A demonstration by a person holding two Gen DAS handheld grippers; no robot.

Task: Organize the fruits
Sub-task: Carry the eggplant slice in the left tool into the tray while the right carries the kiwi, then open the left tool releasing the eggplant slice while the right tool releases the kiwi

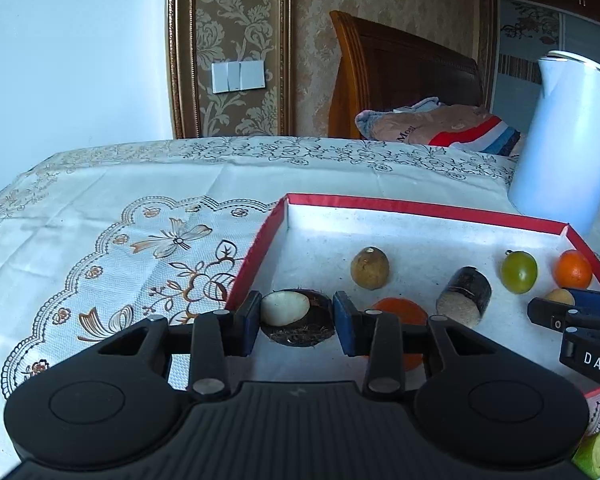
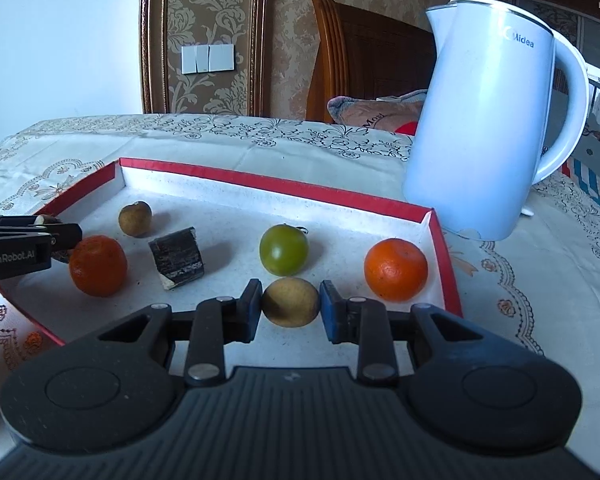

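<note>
**Both grippers pinching fruit inside red tray**

The right gripper [image 2: 290,307] pinches a small tan round fruit [image 2: 290,301], pads pressed on both sides, lower centre of the right wrist view, over the tray floor near its front right corner. The left gripper [image 1: 295,320] clamps a dark shell piece with a white chunk [image 1: 296,316] at the tray's left edge, lower centre of the left wrist view; pads touch both sides.

Red-rimmed tray [image 2: 268,182] with a white floor holds the rest: green round fruit [image 2: 284,249] just behind the tan one, orange [image 2: 396,269] to its right near the right wall, second orange [image 2: 97,265] at left, dark cut cylinder piece [image 2: 177,258] between them, another brownish fruit [image 2: 135,218] further back left.

In the left wrist view, a cut green fruit [image 1: 594,454] lies outside the tray at the lower right edge.

The tray sits on a desk with a floral lace cloth [image 1: 140,240]. White kettle [image 2: 488,120] stands just beyond the tray's right rear corner. Wooden headboard [image 1: 404,76] and pillow [image 1: 436,124] behind.
</note>
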